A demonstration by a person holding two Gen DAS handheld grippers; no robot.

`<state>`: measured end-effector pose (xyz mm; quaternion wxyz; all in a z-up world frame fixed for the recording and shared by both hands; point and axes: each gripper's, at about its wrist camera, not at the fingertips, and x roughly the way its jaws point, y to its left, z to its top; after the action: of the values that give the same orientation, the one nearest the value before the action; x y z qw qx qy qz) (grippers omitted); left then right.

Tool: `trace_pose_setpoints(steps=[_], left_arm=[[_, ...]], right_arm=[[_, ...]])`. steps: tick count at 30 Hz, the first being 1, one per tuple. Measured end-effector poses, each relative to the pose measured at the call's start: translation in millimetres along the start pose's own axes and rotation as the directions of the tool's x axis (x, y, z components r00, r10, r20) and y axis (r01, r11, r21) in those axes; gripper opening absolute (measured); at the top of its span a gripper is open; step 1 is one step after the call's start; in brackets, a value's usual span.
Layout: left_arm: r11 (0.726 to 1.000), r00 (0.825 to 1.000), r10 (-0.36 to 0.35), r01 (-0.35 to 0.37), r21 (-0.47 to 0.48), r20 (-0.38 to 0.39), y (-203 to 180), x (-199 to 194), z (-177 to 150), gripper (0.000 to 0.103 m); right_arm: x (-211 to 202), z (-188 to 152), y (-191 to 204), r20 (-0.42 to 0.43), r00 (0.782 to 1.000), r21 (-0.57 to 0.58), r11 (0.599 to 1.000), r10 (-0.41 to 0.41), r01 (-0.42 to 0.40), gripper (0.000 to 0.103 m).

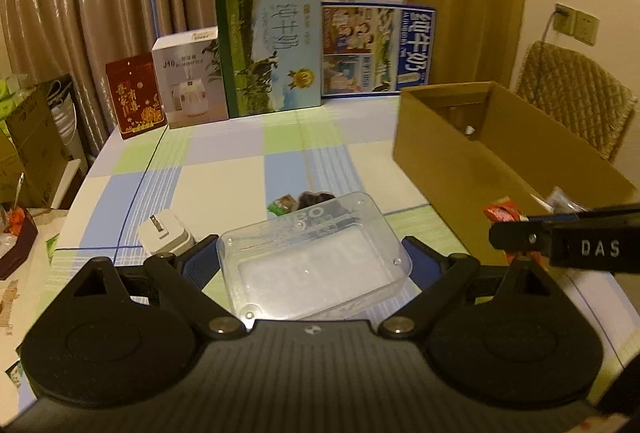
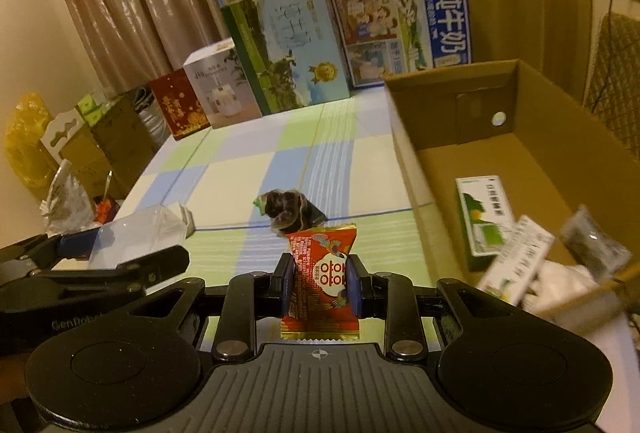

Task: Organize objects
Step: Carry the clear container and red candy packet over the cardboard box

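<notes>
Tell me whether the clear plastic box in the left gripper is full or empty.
Empty. The clear plastic box, held between the left gripper's fingers, shows only the tablecloth through its bottom; nothing lies inside.

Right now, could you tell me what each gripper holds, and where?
Left gripper: clear plastic box, by its short ends. Right gripper: red snack packet, by its sides.

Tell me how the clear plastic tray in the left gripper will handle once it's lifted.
The clear plastic tray looks empty and thin-walled, so probably very light. Its glossy sides may slip between the left gripper pads. Held across its width, it could flex if squeezed hard.
</notes>
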<state>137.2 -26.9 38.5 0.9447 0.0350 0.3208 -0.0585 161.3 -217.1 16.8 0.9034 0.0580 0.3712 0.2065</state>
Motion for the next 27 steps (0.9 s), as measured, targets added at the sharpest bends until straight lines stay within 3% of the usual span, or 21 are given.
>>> trace_pose_setpoints(steps=[12, 27], left_arm=[[0.999, 0.999, -0.032, 0.032, 0.018, -0.013, -50, -61, -19, 0.093], [0.988, 0.989, -0.146, 0.145, 0.060, 0.004, -113, -78, -6, 0.093]], right_arm=[[-82, -26, -25, 0.046, 0.997, 0.010, 0.998, -0.061, 0.060, 0.025], [-141, -30, -71, 0.099, 0.985, 0.073, 0.989, -0.138, 0.131, 0.025]])
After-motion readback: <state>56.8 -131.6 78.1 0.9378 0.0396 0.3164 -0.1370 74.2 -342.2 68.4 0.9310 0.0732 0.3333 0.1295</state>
